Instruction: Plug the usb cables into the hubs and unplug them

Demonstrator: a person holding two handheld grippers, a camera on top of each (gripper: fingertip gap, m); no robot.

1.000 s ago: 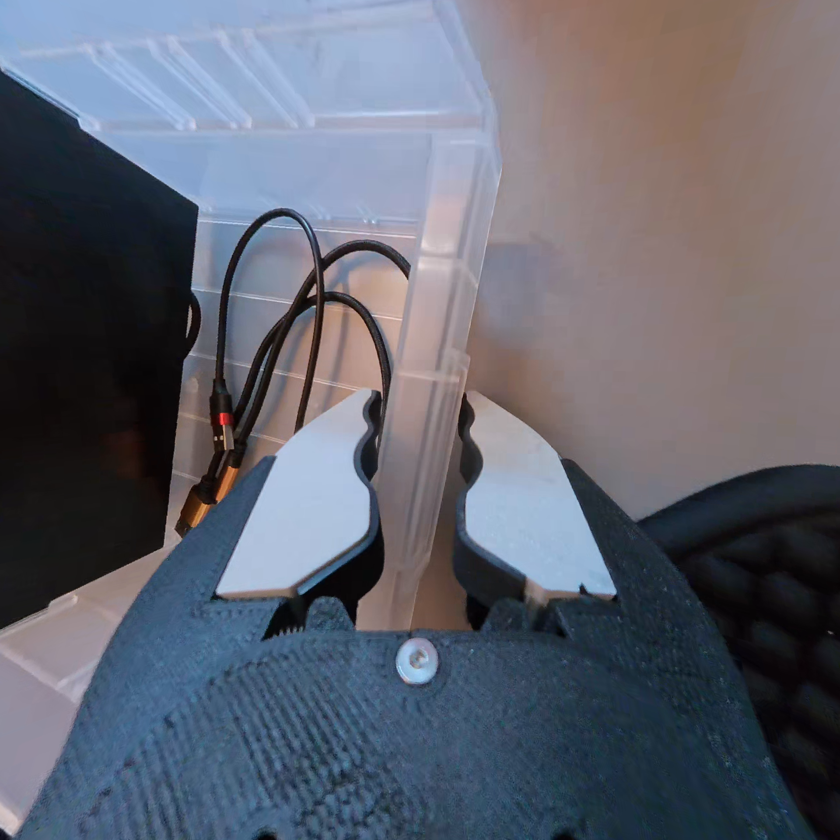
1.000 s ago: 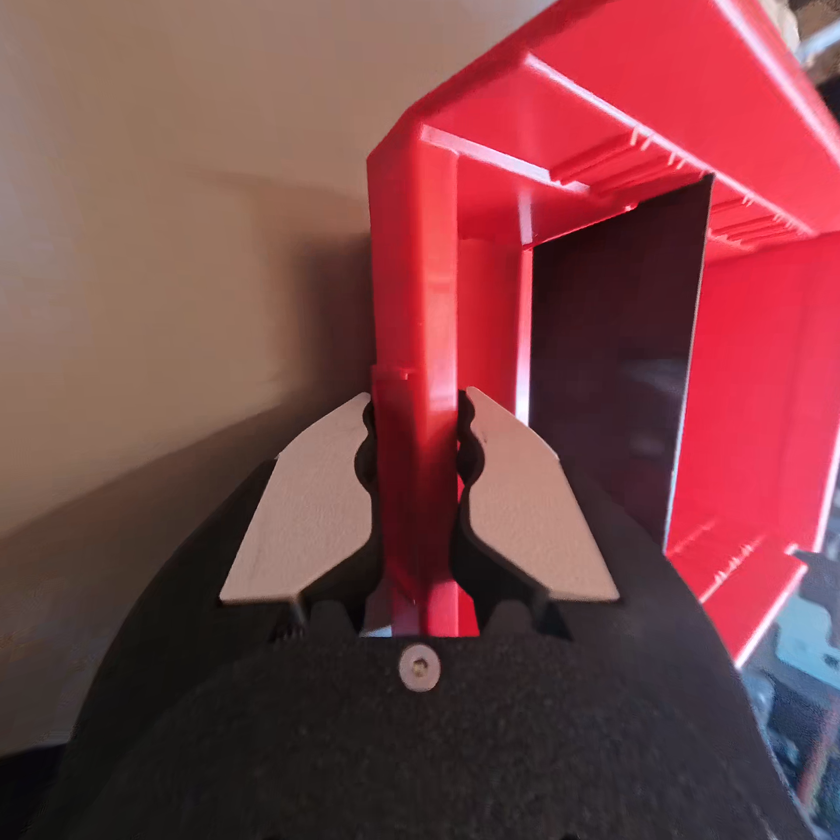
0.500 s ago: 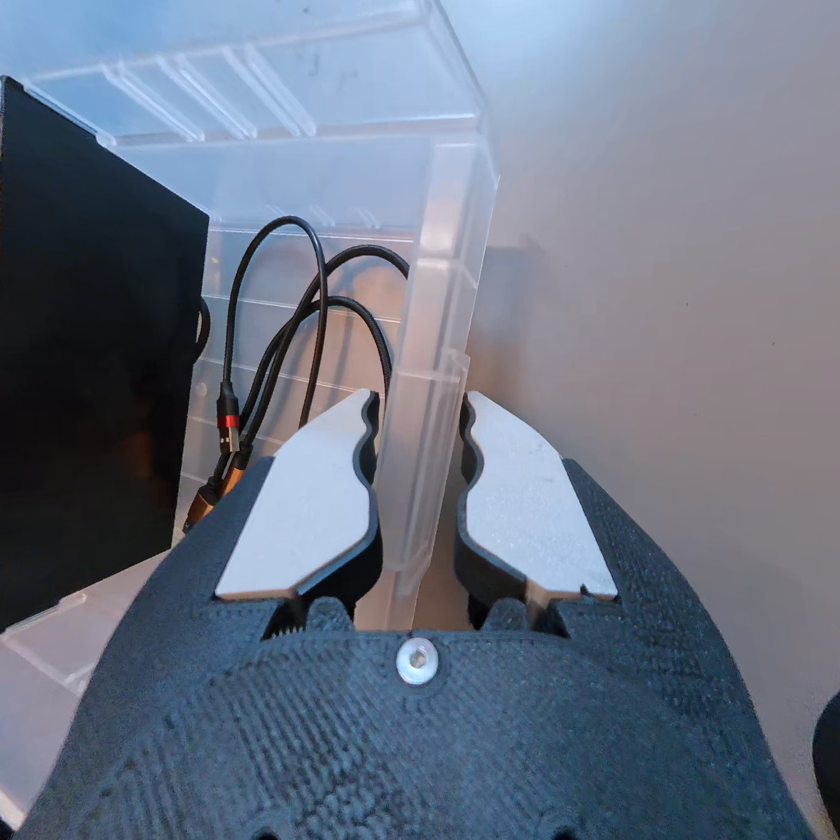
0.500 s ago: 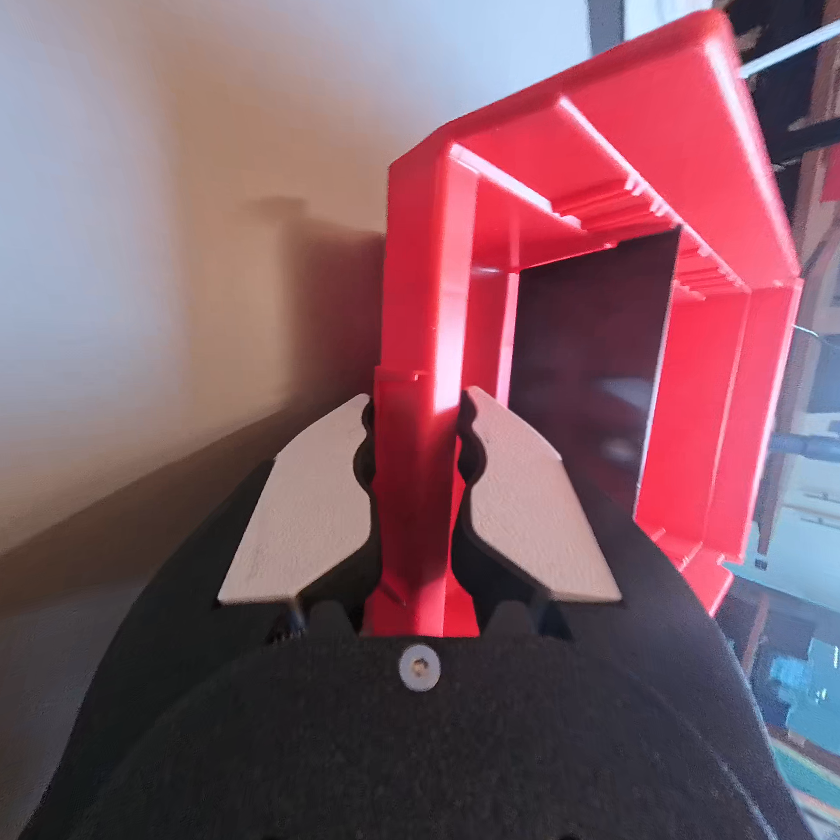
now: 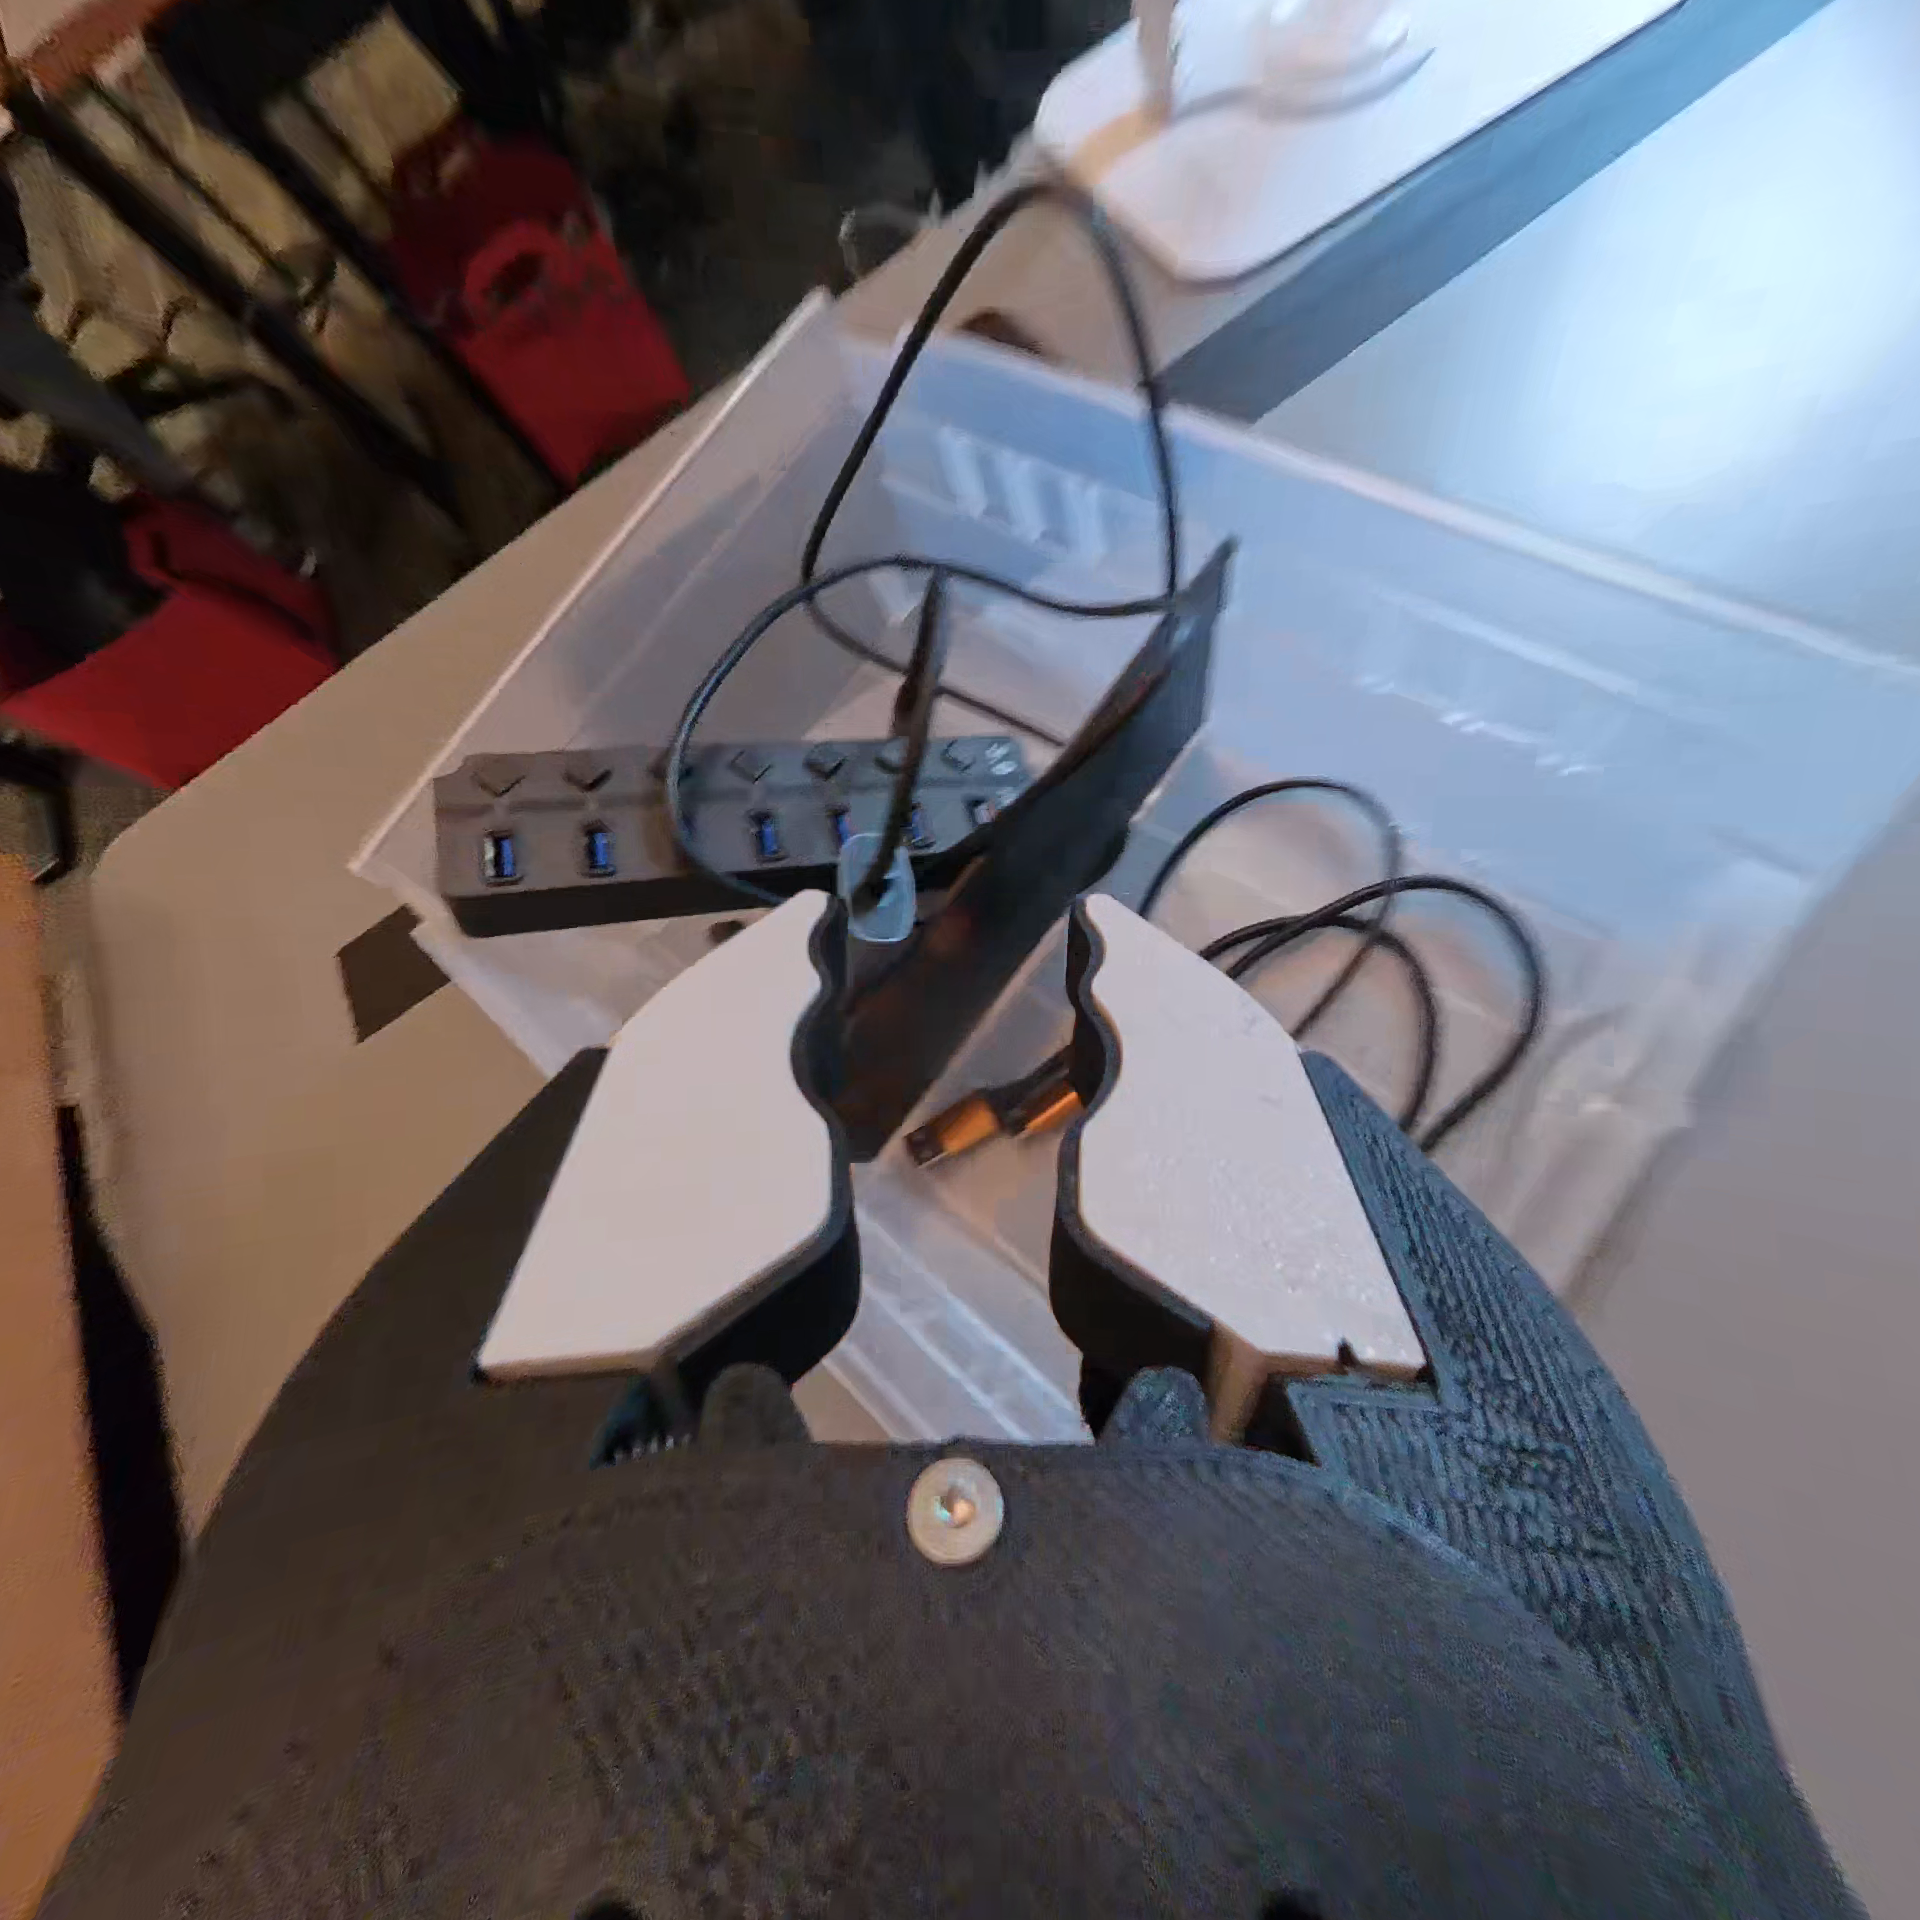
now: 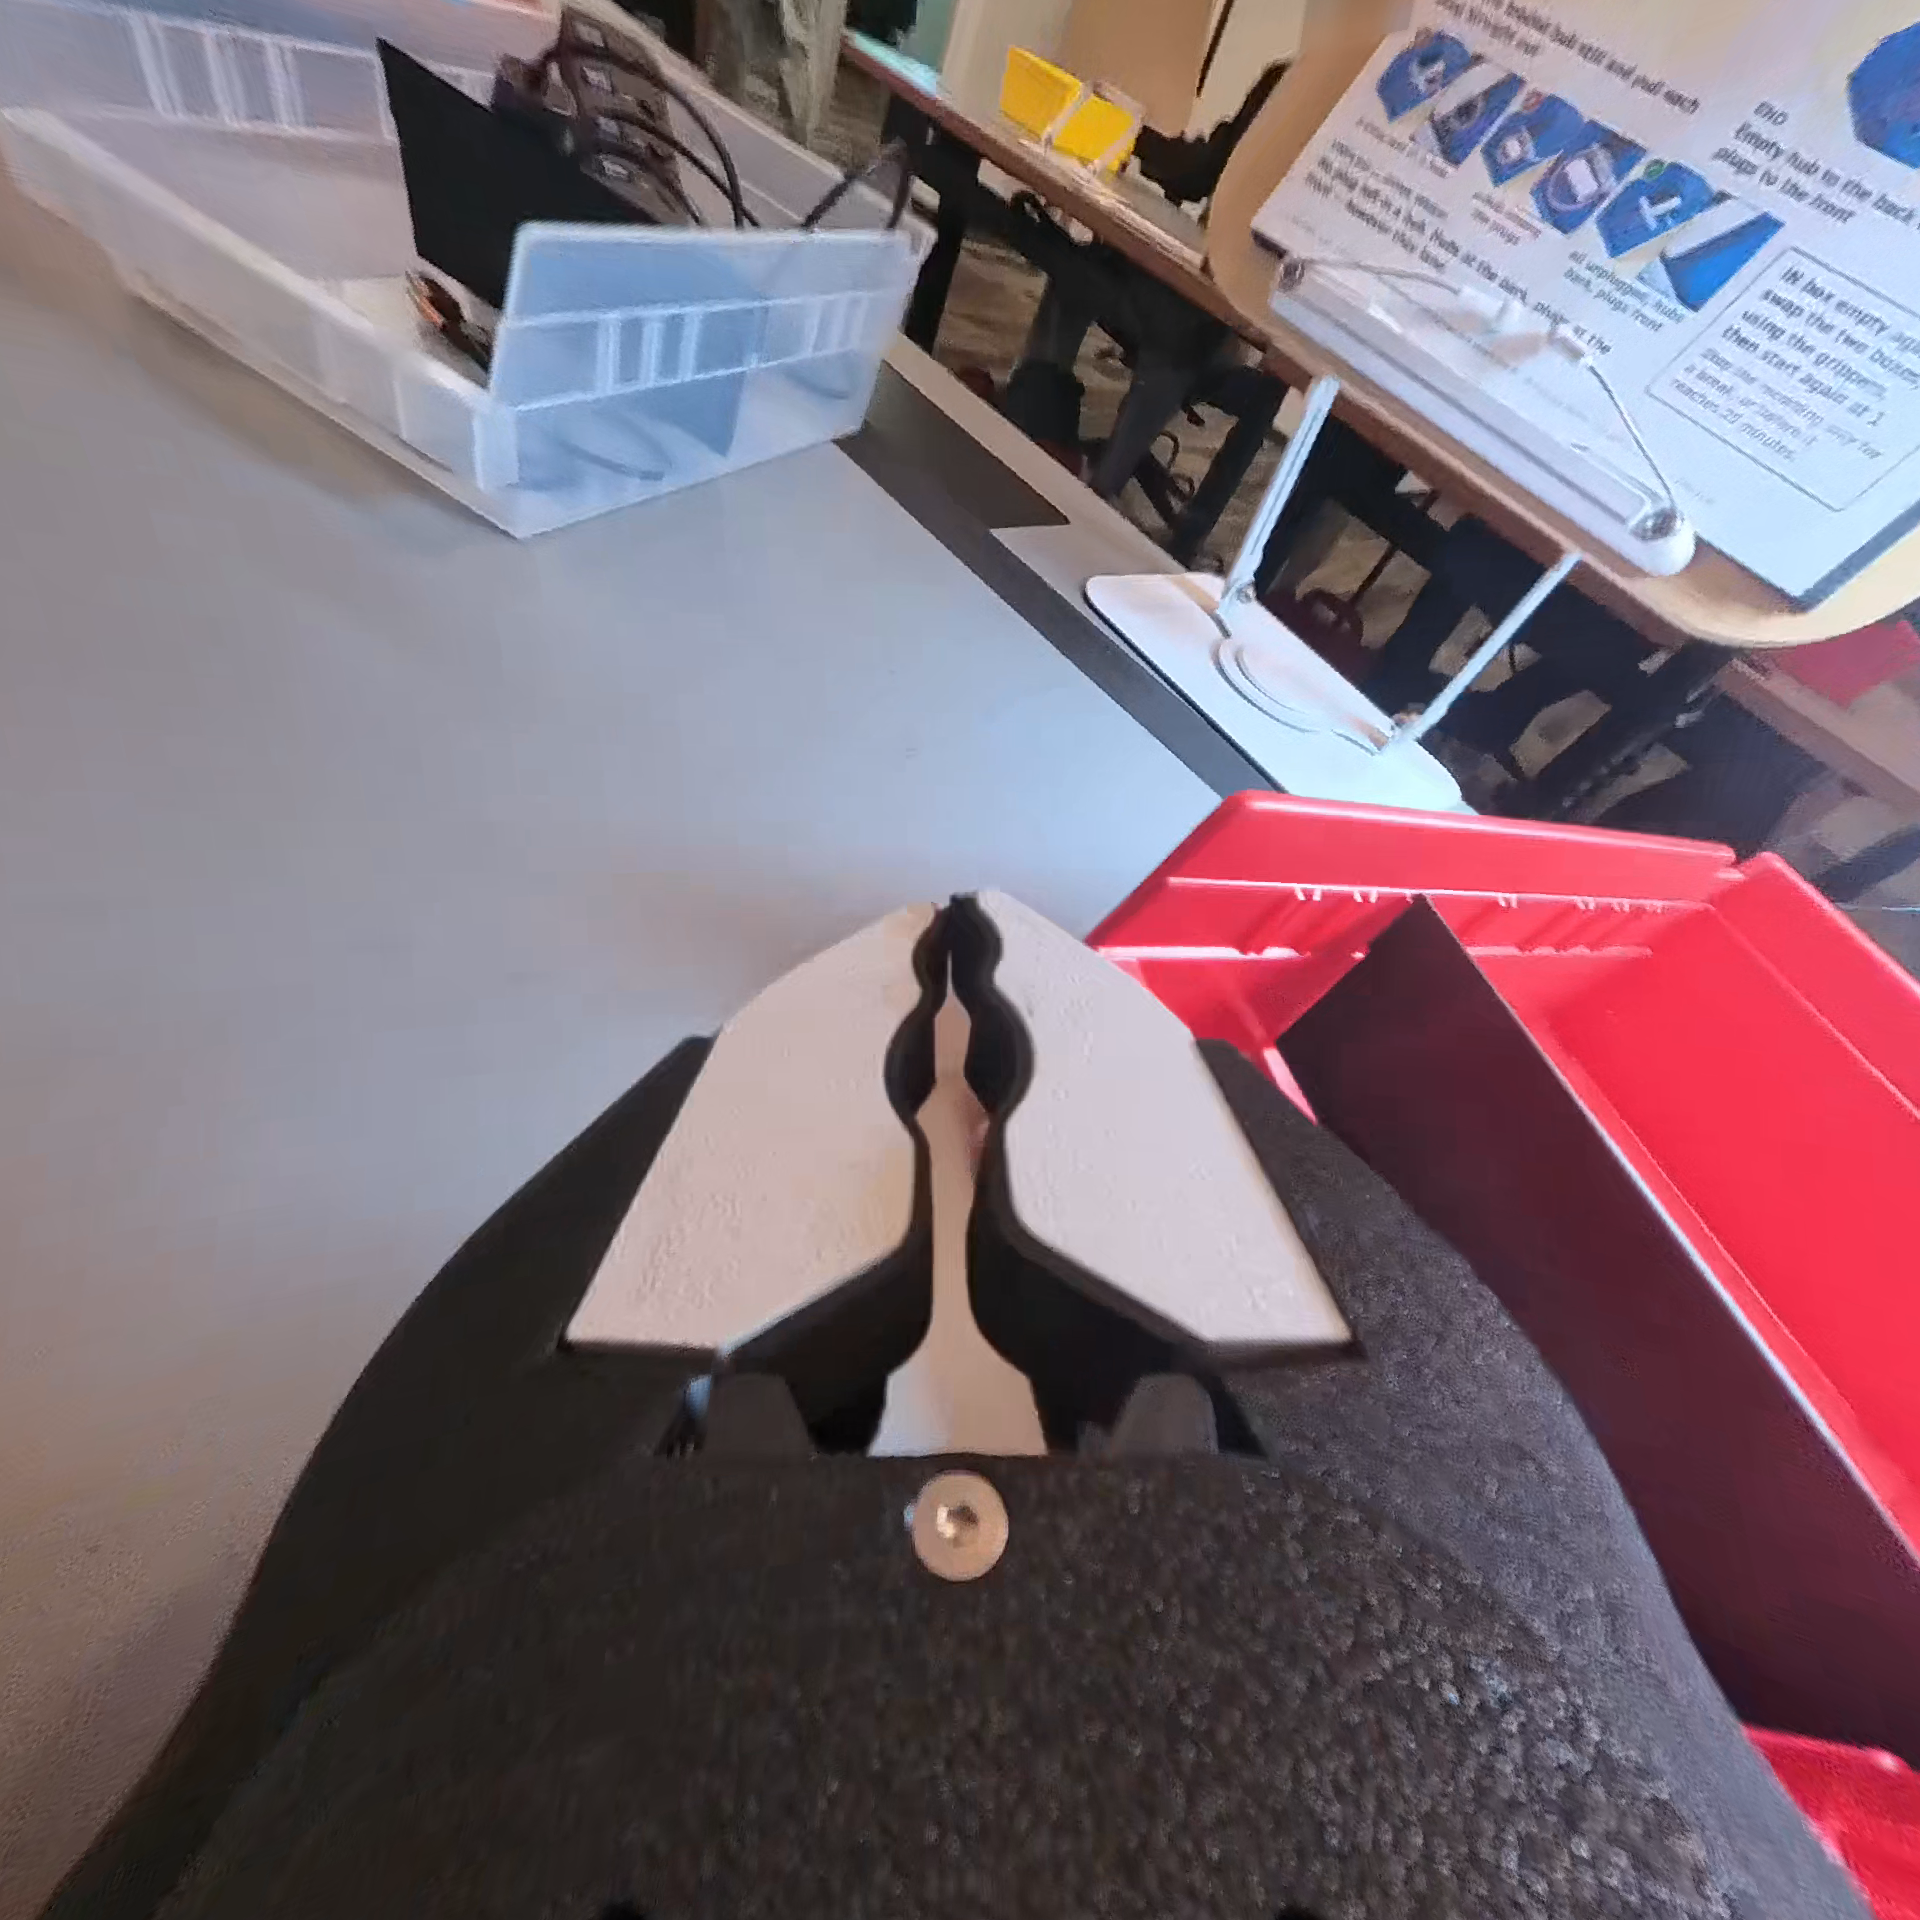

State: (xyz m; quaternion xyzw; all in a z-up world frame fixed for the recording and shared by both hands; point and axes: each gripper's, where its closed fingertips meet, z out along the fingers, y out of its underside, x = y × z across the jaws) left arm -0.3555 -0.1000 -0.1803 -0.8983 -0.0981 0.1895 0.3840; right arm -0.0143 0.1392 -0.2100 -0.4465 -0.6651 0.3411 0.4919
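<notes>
Both tools released bins (right closed).

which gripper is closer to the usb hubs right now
Left. The left gripper hangs open just over the clear bin holding the hubs. The right gripper, shut, sits beside the red bin, across the table from them.

A lab or workshop room is being shown: a grey worktable (image 6: 436,727) is being used for plastic parts bins (image 6: 1621,997), a printed instruction sheet (image 6: 1621,239) is being propped on a stand, and more long tables (image 6: 1049,177) are being kept behind.
</notes>
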